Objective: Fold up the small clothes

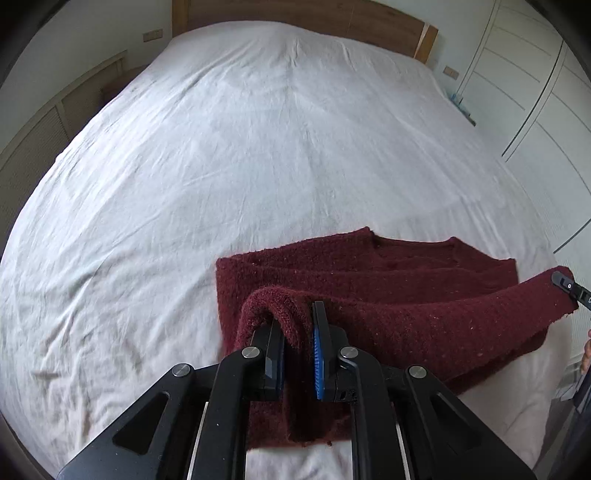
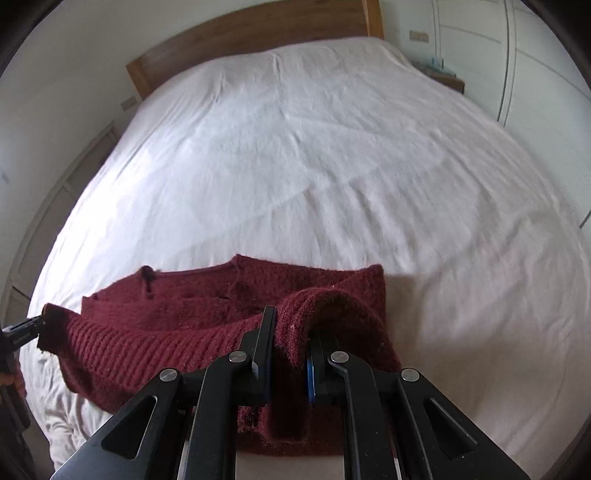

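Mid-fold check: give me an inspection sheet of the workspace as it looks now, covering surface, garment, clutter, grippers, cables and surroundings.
Surface: bed with wrinkled white sheet.
Job's things: dark red knitted sweater at the near edge, its near hem lifted, the rest lying on the sheet.
Clutter: nothing seen.
Grippers: left hand-held gripper shut on one hem corner; right hand-held gripper shut on the other.
Cables: nothing seen.
Surroundings: brown wooden headboard, white panelled wardrobe doors, wall sockets.
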`<state>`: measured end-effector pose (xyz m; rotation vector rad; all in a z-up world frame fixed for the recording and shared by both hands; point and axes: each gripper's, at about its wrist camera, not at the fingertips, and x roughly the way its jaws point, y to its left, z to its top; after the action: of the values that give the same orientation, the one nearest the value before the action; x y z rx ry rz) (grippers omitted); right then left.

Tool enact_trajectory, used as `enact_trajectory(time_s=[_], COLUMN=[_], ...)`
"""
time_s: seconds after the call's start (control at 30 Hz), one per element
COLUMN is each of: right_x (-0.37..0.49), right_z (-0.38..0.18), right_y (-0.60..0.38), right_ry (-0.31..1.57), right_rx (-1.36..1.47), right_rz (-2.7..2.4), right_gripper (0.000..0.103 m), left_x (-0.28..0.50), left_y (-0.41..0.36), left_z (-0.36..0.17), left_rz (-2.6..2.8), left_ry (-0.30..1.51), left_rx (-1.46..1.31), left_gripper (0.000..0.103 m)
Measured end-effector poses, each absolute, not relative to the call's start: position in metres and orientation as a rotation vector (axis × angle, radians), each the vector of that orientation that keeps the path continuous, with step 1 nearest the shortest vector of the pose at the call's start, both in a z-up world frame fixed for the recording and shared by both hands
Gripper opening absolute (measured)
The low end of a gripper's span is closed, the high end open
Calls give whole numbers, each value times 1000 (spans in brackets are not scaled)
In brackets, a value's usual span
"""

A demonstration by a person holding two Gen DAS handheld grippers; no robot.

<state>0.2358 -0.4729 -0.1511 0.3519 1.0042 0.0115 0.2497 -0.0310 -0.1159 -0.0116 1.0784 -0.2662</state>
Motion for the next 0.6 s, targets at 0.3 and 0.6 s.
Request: enact_trajectory(time_s=[0.3, 0.6], right_x=[259, 247], right_z=[-214, -190], right_y=[-473, -473], right_ry=[1134, 1056], right_rx=[387, 373], right_rz=[-21, -42], right_gripper=[15, 68], left_x=[282, 285], left_y=[-40, -37], left_z=[-183, -183], left_rz=[-181, -143], left_ry=[1161, 1227], left_rx=[79, 65], left_gripper=[11, 20])
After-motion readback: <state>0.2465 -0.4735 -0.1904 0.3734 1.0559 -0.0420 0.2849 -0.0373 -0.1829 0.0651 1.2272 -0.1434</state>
